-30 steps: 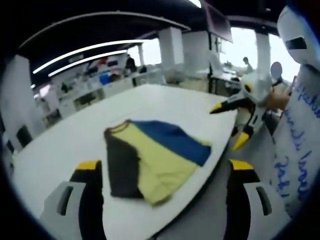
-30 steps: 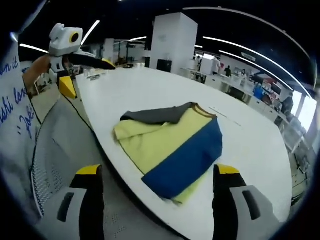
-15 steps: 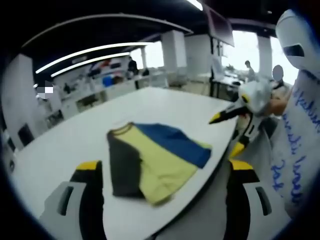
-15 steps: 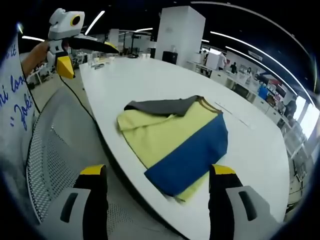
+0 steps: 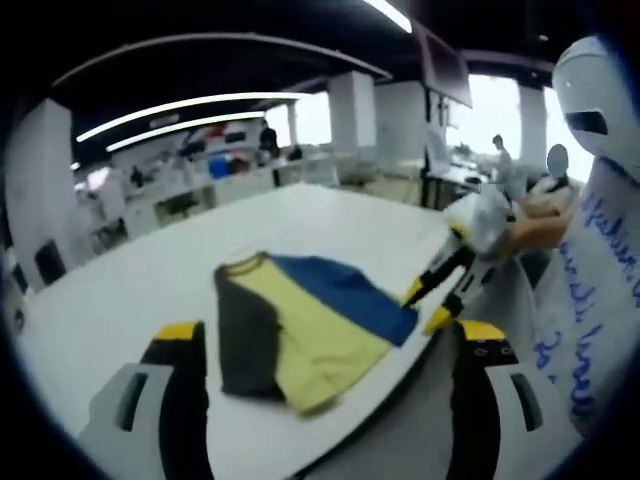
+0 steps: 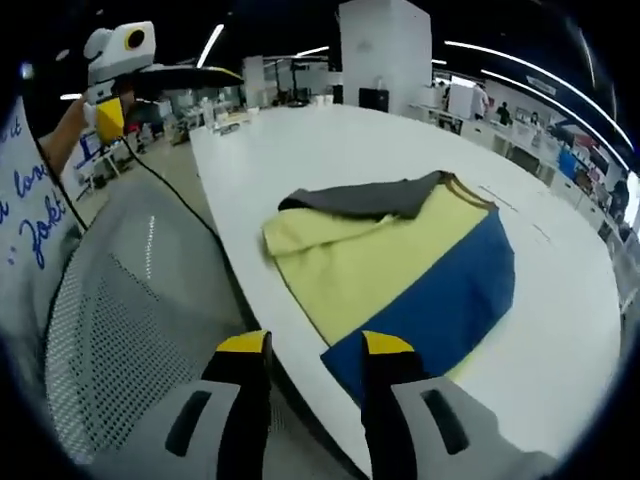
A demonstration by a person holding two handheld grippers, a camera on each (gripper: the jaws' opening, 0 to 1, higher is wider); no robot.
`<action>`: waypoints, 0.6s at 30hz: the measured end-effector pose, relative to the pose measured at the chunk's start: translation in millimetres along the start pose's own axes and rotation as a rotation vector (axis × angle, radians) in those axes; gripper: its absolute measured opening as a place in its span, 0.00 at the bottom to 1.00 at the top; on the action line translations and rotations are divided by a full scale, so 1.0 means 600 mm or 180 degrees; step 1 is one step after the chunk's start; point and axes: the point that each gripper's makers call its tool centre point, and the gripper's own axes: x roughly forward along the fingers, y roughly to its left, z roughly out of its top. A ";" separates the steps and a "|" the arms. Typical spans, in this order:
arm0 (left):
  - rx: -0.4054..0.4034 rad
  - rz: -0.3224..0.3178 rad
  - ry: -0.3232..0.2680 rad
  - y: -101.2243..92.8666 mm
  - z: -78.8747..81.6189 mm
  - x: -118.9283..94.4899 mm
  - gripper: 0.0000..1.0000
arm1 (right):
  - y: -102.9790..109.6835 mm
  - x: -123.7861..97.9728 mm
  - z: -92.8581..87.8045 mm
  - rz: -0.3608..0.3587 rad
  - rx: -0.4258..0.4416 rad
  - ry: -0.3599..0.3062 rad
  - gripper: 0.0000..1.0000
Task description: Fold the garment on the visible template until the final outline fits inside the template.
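In the left gripper view, the left gripper (image 5: 330,365) rises from the bottom w/ its two yellow-tipped jaws wide apart and nothing between them. Just past them, in the middle of the frame, the shirt (image 5: 305,320) lies folded on the white table (image 5: 130,290), near the table's edge: grey part at left, yellow in the middle, blue at upper right. The right gripper (image 5: 430,300) comes in from the right; its yellow tips sit right by the blue corner, maybe touching, but it's too blurry to tell.

In the right gripper view, the jaws at the bottom stand close together, a narrow gap, at the table edge next to the blue part. No cloth shows between them. A mesh chair (image 6: 120,320) fills lower left. The left gripper is far off at upper left.
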 end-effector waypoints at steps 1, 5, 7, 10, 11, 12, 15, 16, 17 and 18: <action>-0.0015 -0.0013 -0.0027 -0.001 0.002 -0.001 0.98 | 0.004 0.005 -0.006 0.0049 0.0038 0.0024 0.32; -0.0065 -0.0045 -0.0104 -0.006 0.008 -0.002 0.98 | -0.002 0.022 -0.016 0.0117 0.0101 0.0006 0.22; -0.0054 -0.0026 -0.0103 -0.004 0.008 -0.002 0.98 | -0.010 0.026 -0.020 0.0090 0.0026 0.0039 0.19; -0.0062 -0.0024 -0.0085 -0.005 0.005 -0.001 0.97 | -0.012 0.037 -0.032 0.0154 -0.0016 0.0155 0.17; -0.0058 -0.0027 -0.0084 -0.006 0.005 -0.001 0.97 | -0.013 0.040 -0.040 0.0165 -0.0037 0.0225 0.17; -0.0051 -0.0027 -0.0093 -0.007 0.006 -0.001 0.97 | -0.016 0.045 -0.042 0.0151 -0.0076 0.0242 0.17; -0.0060 -0.0046 -0.0122 -0.009 0.009 -0.001 0.96 | -0.021 0.052 -0.045 0.0150 -0.0086 0.0274 0.16; -0.0078 -0.0046 -0.0121 -0.009 0.008 -0.002 0.95 | -0.022 0.054 -0.045 0.0162 -0.0069 0.0279 0.16; -0.0086 -0.0038 -0.0114 -0.009 0.006 -0.002 0.95 | -0.022 0.055 -0.045 0.0171 -0.0060 0.0279 0.16; -0.0089 -0.0033 -0.0104 -0.008 0.005 -0.002 0.95 | -0.022 0.057 -0.046 0.0172 -0.0060 0.0279 0.15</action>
